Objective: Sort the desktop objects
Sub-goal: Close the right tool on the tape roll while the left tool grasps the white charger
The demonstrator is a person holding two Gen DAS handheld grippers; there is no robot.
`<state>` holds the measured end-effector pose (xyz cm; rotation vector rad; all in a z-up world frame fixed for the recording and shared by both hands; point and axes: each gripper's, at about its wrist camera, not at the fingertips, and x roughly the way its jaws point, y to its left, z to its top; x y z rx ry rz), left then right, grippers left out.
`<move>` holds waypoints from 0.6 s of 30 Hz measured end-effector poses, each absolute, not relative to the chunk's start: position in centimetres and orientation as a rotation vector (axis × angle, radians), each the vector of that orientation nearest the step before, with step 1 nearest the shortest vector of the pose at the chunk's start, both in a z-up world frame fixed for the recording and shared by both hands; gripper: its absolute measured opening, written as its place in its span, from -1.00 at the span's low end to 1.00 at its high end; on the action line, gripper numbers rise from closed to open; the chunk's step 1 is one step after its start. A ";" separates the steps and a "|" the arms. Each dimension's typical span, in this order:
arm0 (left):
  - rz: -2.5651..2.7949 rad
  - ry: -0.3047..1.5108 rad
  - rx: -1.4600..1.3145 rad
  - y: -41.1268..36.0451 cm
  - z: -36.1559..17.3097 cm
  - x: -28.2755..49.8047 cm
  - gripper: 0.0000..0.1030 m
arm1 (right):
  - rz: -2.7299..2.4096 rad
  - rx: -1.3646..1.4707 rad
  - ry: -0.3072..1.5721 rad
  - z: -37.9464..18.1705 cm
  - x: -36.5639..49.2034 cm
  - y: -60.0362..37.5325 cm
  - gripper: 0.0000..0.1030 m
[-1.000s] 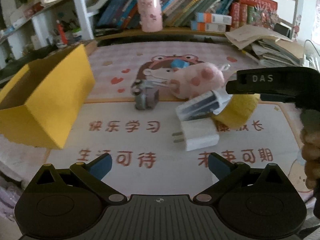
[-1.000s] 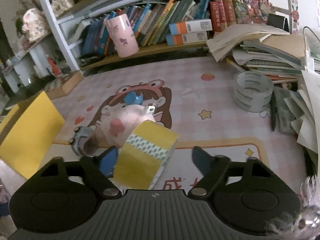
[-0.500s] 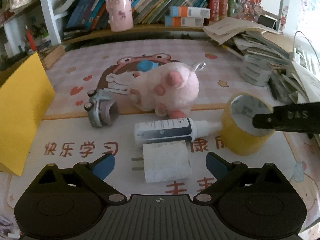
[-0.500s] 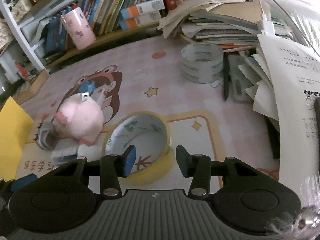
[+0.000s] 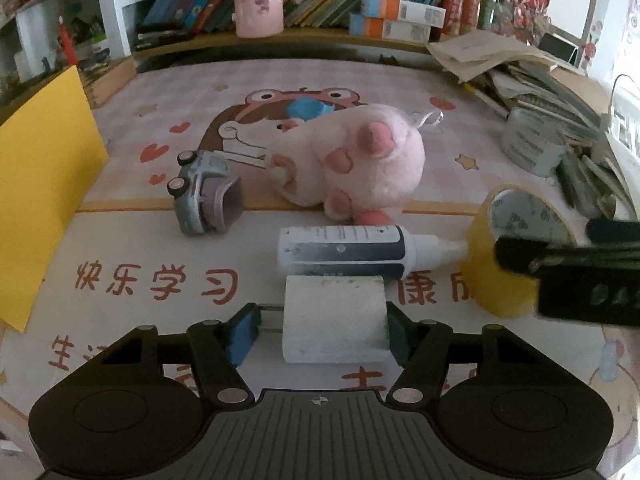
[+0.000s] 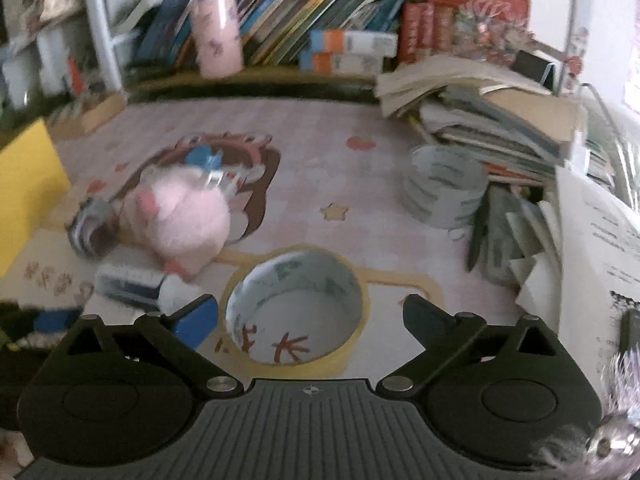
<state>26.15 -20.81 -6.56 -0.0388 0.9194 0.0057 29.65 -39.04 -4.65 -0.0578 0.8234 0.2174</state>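
A: Left gripper [image 5: 320, 330] low over the counter [image 5: 132, 248]. Its jaws straddled the white plug adapter [image 5: 335, 320], one blue pad by the prongs, the other at the adapter's far side. From this view I could not tell whether the pads were pressing it or just bracketing it.

B: And the right gripper [image 6: 310, 320]?

A: Jaws spread wide. The yellow tape roll [image 6: 296, 308] stood on end on the counter between them, touching neither pad. Right-wrist view was motion-blurred, so fine detail was poor.

B: Other items on the counter?

A: A white-and-navy tube [image 5: 360, 250] lay on its side just beyond the adapter, cap pointing at the yellow roll. Behind the tube sat a pink plush toy [image 5: 360, 164], its feet touching or nearly touching the tube. A small grey toy car [image 5: 204, 192] was tipped on its side to the left of the plush.

B: The container?

A: A yellow box [image 5: 38, 196] at the far left edge, well apart from the cluster. Only one wall of it showed.

B: Right side?

A: A grey tape roll [image 6: 444, 188] stood near a heap of papers and books [image 6: 492, 120]. A pink cup [image 6: 218, 34] was on the bookshelf at the back.
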 end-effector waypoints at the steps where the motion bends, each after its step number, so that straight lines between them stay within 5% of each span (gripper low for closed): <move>1: 0.005 0.922 -0.053 -20.7 -6.5 26.1 0.27 | 0.220 -0.060 0.836 -4.9 29.8 -38.9 0.93; 12: 0.015 0.877 -0.109 -19.0 -4.1 23.9 0.27 | 0.265 -0.144 0.874 -6.8 31.8 -38.0 0.94; 15: 0.021 0.875 -0.131 -18.6 -3.7 23.3 0.27 | 0.297 -0.144 0.867 -6.8 31.7 -38.0 0.70; 18: 0.023 0.871 -0.140 -18.3 -3.4 23.0 0.27 | 0.282 -0.153 0.860 -6.6 31.2 -38.0 0.70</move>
